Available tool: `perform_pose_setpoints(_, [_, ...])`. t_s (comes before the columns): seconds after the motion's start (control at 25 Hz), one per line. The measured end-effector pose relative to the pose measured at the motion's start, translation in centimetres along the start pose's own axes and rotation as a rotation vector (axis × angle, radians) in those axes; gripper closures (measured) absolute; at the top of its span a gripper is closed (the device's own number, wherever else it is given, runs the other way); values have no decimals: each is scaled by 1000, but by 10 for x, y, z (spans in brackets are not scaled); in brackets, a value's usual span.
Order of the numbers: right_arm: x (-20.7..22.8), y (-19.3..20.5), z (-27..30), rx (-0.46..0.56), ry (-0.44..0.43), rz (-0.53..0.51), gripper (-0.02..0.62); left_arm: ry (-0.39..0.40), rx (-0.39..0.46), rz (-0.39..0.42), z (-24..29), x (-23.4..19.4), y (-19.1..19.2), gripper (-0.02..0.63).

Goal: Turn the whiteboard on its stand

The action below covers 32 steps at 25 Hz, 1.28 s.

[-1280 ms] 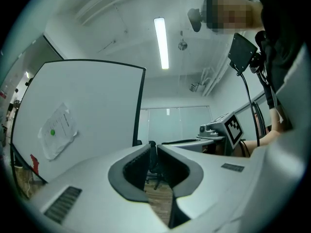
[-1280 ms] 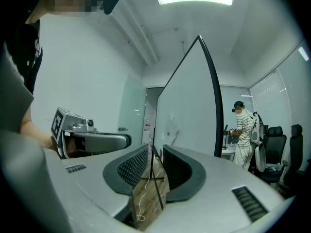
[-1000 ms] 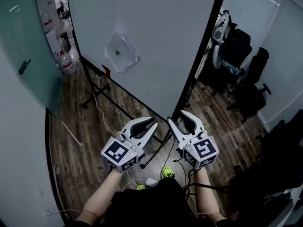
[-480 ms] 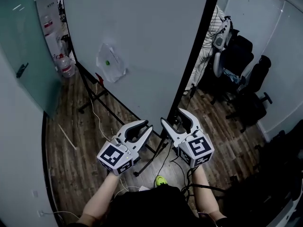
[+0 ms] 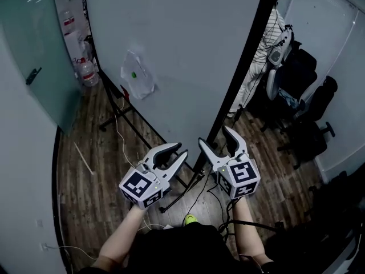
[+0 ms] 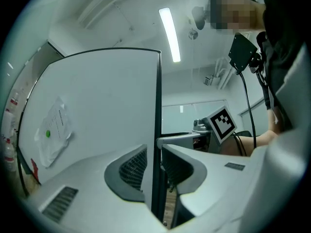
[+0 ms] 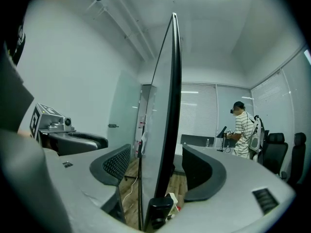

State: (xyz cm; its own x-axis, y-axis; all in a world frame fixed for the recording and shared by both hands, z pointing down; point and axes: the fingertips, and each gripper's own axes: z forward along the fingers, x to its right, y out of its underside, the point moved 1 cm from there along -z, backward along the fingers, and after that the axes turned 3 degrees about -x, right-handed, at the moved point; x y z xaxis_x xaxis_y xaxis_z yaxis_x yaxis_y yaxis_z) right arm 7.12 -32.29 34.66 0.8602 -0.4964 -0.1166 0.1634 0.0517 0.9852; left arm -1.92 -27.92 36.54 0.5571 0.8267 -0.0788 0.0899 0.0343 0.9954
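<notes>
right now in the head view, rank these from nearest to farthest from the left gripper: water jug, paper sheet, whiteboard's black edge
From the left gripper:
1. whiteboard's black edge, right between its jaws.
2. paper sheet, higher up on the white face, to the left.
3. water jug, on the floor at the far left, farthest away.

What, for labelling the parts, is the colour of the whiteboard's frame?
Black. The whiteboard's frame shows best in the head view.
</notes>
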Motion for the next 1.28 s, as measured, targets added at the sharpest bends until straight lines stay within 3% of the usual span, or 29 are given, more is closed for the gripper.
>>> perform_pose_setpoints(0.4, [14,1,16,-7,-57,18,284,-34,6,-2,19,-7,-4,517])
perform_pose_setpoints(0.68, [14,6,28,-30,-104,-6,359,-51,-5,-7,26,-10,0,518])
perform_pose_setpoints(0.8, [12,9,31,-38,-118,-33,471,-69,-9,-1,26,-10,3,518])
perform_pose_setpoints(0.92, [11,11,34,-44,-117,-65,514,-88,-5,3,26,-13,4,518])
perform_pose_setpoints(1.28, [11,6,40,-19,-204,75,546,-107,-29,-7,29,-21,11,552])
